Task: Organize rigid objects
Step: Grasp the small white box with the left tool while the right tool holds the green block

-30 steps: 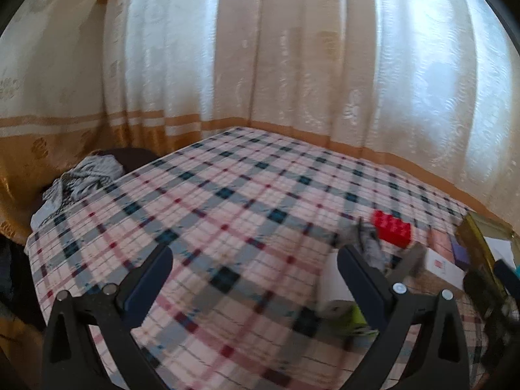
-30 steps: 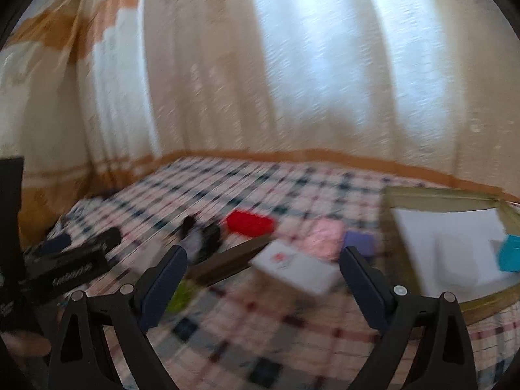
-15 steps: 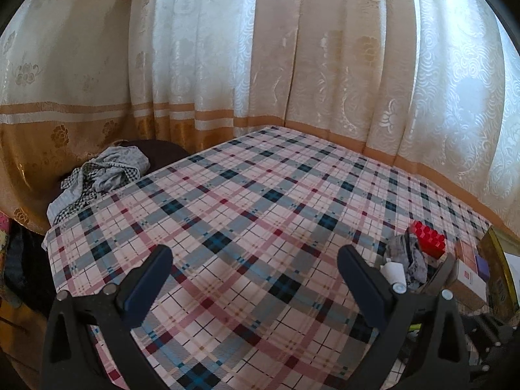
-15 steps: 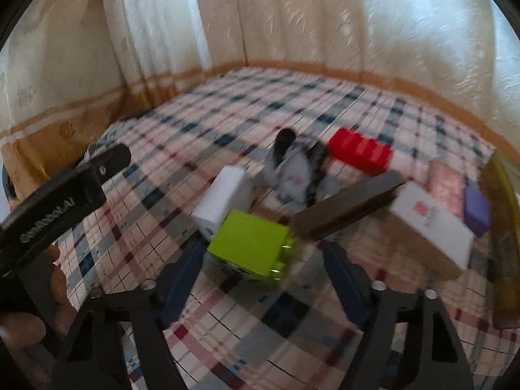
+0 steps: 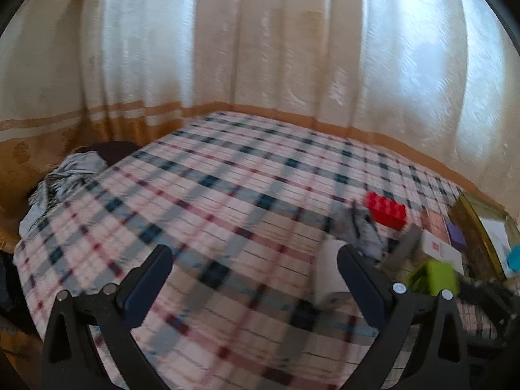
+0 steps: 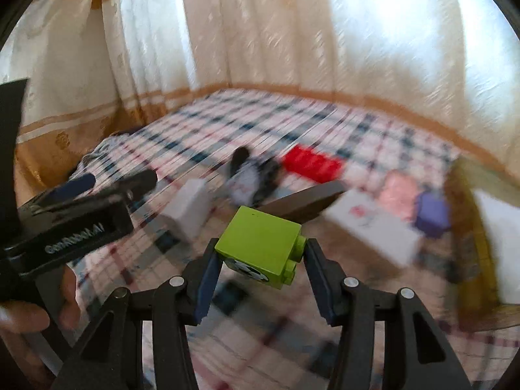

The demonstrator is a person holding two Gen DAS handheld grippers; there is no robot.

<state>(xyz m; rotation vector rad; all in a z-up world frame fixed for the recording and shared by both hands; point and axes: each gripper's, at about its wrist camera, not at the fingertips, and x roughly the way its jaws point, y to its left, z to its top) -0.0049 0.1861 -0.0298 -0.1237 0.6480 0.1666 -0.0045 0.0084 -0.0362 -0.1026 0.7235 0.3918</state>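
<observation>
A lime-green block [image 6: 260, 240] sits between the pads of my right gripper [image 6: 261, 253]. The jaws are closing and both pads touch the block's sides. In the left wrist view the same block [image 5: 435, 276] shows at the right, blurred. My left gripper [image 5: 253, 253] stands open over the plaid bedcover [image 5: 227, 201] with nothing between its fingers. Loose on the cover lie a red brick [image 6: 312, 164], a white box [image 6: 190, 206], a brown flat bar [image 6: 305, 200], a white box with a red mark [image 6: 373, 227], a pink block [image 6: 398, 191] and a purple block [image 6: 434, 213].
A yellowish tray [image 6: 468, 195] holding white sheets stands at the right edge of the bed. A grey-and-black soft item [image 6: 250, 178] lies by the red brick. Crumpled clothes [image 5: 71, 172] lie off the bed's left corner. Curtains hang behind. A hand [image 6: 19, 321] holds the left gripper.
My right gripper came down over the lime-green block and its jaws narrowed from wide open onto the block's sides. The left view swung left, then back right; its jaws stayed open.
</observation>
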